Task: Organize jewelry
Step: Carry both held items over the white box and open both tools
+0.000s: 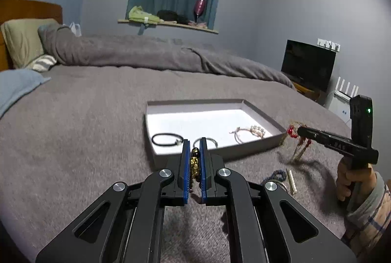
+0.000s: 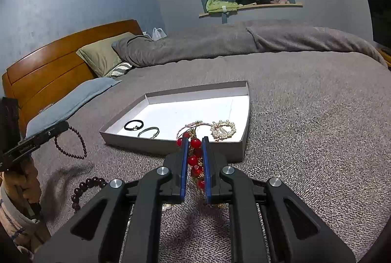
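Left wrist view, my grip: my left gripper (image 1: pixel 194 145) has its blue pads pressed together on a dark-and-gold beaded bracelet (image 1: pixel 194 163), which runs lengthwise down the slot between them.
Left wrist view, target: the shallow grey cardboard tray with a white floor (image 1: pixel 259 114) lies straight ahead of the gripper and just beyond its tips, near wall facing me.
Left wrist view, open room: inside the tray a black cord loop (image 1: pixel 163 138) sits ahead-left and a pale woven bracelet (image 1: pixel 249 132) ahead-right; the bare white floor beyond them is where I judge a drop fits best.
Left wrist view, other hand: my right gripper (image 1: pixel 299 131) hangs to the right, near the tray's right corner, with red beads and a gold tassel dangling from it.
Left wrist view, left behind: a blue-grey cord and a small gold tube (image 1: pixel 291 180) lie on the grey bed cover (image 1: pixel 85 128) to my lower right.

Right wrist view, my grip: my right gripper (image 2: pixel 195 140) pinches a red-bead and gold-chain ornament (image 2: pixel 194 160), its string running along the pads.
Right wrist view, target: the same tray (image 2: pixel 171 148) is dead ahead, near wall just past the tips; both hands look about equally near it.
Right wrist view, open room: a pearl ring brooch (image 2: pixel 223 129) lies just ahead-right; the far half is empty.
Right wrist view, edge: I judge the near wall must be cleared by the hanging tail.
Right wrist view, left side: a strand of dark maroon beads (image 2: pixel 73 143) hangs from my left gripper (image 2: pixel 66 126).
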The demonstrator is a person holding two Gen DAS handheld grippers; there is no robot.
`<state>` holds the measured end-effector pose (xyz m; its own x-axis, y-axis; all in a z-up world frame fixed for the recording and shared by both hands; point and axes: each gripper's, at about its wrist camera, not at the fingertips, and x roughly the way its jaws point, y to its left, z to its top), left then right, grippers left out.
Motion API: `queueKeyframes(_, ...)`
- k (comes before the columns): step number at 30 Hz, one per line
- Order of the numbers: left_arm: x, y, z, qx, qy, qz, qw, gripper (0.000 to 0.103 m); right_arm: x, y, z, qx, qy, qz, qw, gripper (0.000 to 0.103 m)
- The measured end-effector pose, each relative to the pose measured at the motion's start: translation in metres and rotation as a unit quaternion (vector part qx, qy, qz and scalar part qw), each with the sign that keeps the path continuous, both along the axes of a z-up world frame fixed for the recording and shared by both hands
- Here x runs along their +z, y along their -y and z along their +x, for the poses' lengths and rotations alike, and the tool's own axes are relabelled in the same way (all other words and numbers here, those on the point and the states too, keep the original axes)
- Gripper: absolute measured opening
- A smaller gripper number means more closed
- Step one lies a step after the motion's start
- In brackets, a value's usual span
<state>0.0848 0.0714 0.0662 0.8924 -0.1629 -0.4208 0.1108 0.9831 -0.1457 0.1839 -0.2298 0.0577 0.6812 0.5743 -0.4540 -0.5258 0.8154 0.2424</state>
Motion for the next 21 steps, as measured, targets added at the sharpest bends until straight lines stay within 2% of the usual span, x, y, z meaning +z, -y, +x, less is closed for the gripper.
queueKeyframes(11, 0.006, 0.002, 0.013, 0.013, 0.007, -0.001, 0.9999, 0.008, 0.005, -0.002, -0.001, -0.010, 0.022, -0.004, 1.000, 0.011)
queueKeyframes(21, 0.017, 0.007, 0.026, 0.013, 0.011, 0.007, 0.9998, 0.008, 0.026, -0.006, 0.000, -0.002, 0.054, 0.007, 0.999, 0.011)
